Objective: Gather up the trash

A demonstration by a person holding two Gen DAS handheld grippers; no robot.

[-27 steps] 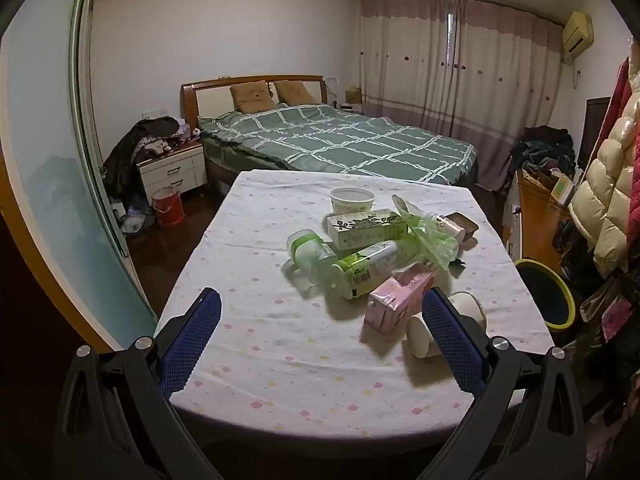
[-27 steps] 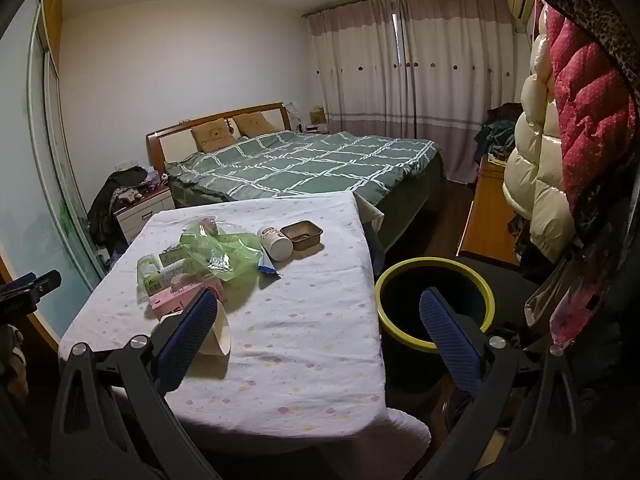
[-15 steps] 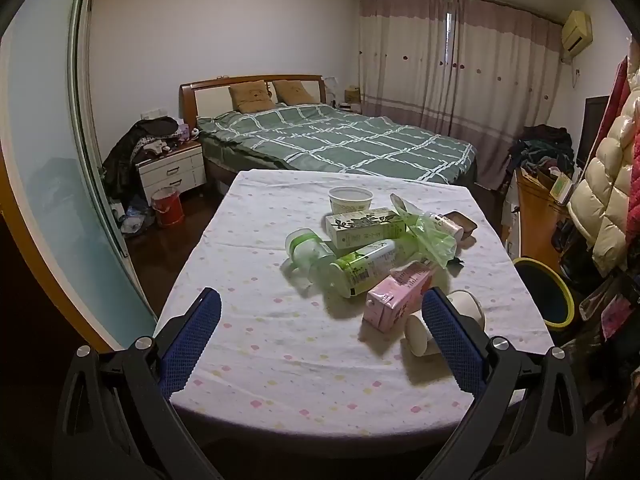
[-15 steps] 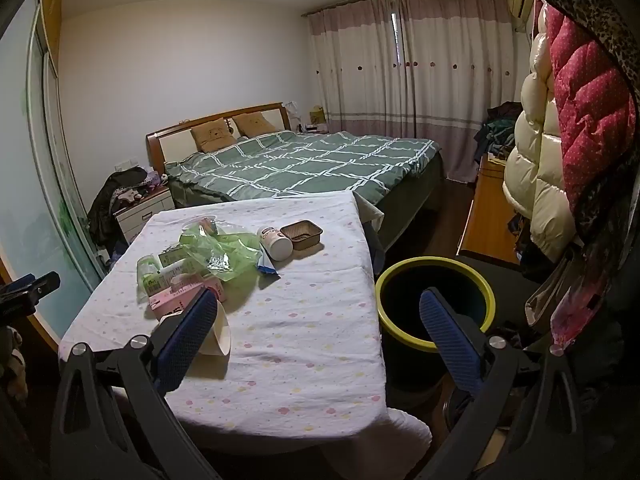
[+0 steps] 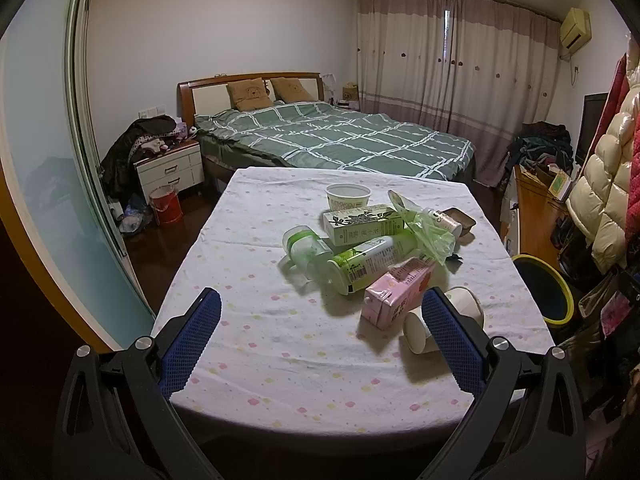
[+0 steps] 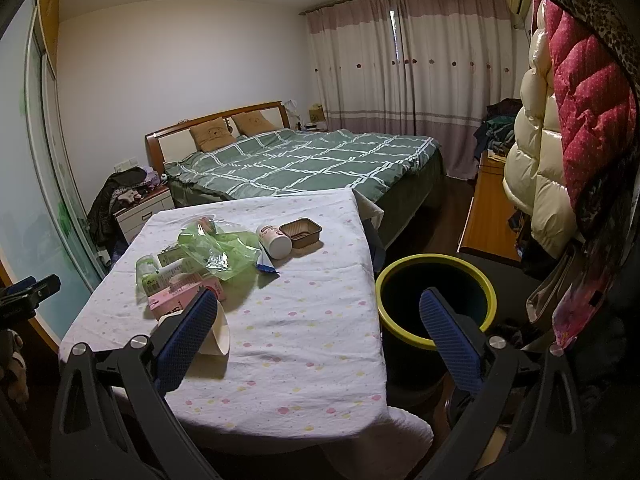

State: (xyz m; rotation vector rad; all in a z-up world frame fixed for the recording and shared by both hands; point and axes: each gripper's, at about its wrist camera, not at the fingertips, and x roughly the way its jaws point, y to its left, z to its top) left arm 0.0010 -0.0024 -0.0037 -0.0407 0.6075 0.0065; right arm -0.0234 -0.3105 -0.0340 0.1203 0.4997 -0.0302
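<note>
Hovering at the table's [image 5: 248, 248] near edge, both grippers [image 5: 320, 336] [image 6: 318, 330] are held wide open and empty; the paper cup [image 5: 416, 330] could be rolled off if nudged.

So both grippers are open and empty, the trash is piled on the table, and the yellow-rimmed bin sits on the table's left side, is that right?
Not quite: the bin stands on the floor at the table's right side, as the right wrist view shows. The rest holds: both grippers are open and empty, and the trash is piled on the table.
</note>
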